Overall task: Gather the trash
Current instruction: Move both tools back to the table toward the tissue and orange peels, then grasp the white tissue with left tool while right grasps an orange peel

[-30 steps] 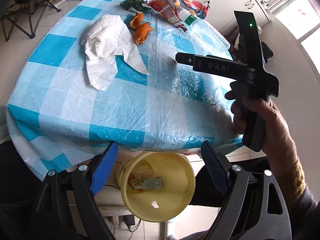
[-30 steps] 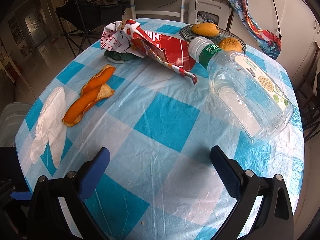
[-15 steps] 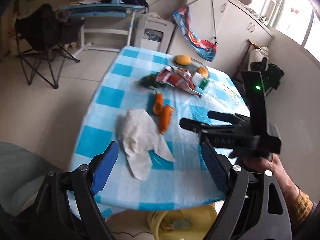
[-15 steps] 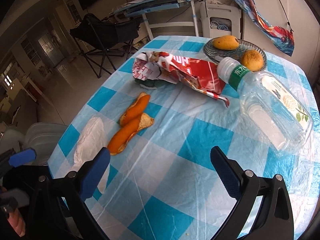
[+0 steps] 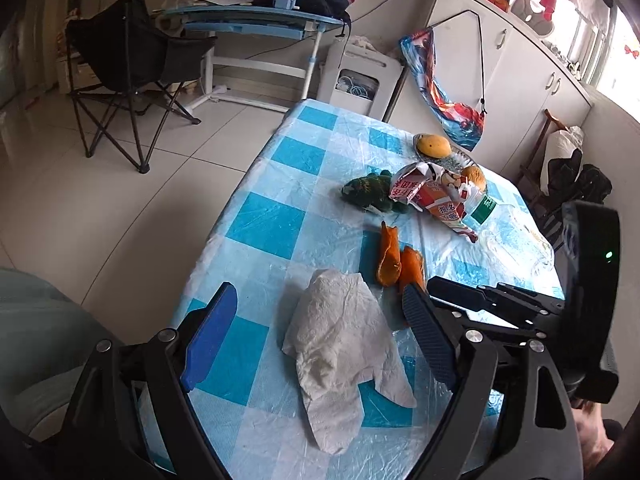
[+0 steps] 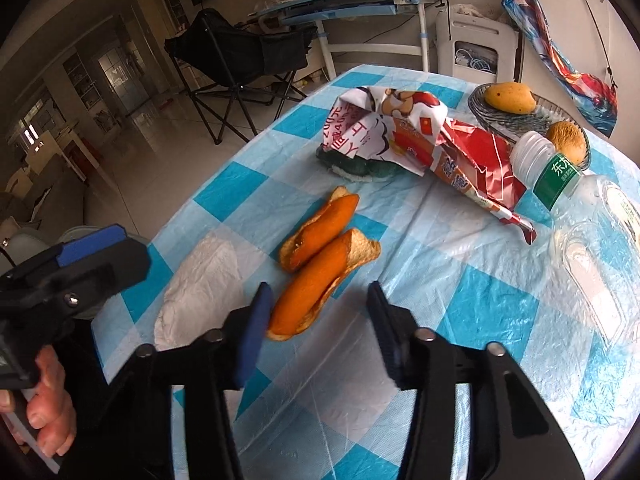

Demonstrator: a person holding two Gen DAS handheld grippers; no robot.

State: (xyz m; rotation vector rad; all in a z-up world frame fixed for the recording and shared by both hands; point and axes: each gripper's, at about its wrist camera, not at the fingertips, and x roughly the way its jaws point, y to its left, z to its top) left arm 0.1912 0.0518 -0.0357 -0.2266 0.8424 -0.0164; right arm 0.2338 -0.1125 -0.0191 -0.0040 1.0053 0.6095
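Two orange peels (image 6: 320, 256) lie side by side on the blue-checked tablecloth (image 6: 460, 304). My right gripper (image 6: 320, 290) hangs over the near end of the front peel. Its jaws are closing with that end between them, and the pads do not press it. A crumpled white tissue (image 5: 340, 340) lies near the table's front edge, under my left gripper (image 5: 318, 300), which stands wide open with nothing held. The tissue (image 6: 200, 288) also lies left of the peels (image 5: 390, 256). Further back are a red-and-white wrapper (image 6: 420, 136) and a clear bottle (image 6: 580, 216) on its side.
A dark green lump (image 5: 372, 194) sits behind the wrapper. A glass plate (image 6: 516, 122) with a mango (image 6: 510, 98) and another fruit stands at the back. A folding chair (image 5: 128, 64) and a desk (image 5: 256, 20) stand on the tiled floor beyond the table.
The left view has swung up from the yellow bin under the table edge to the tabletop and tissue. The right gripper moved in over the peels and its jaws narrowed around the front one.
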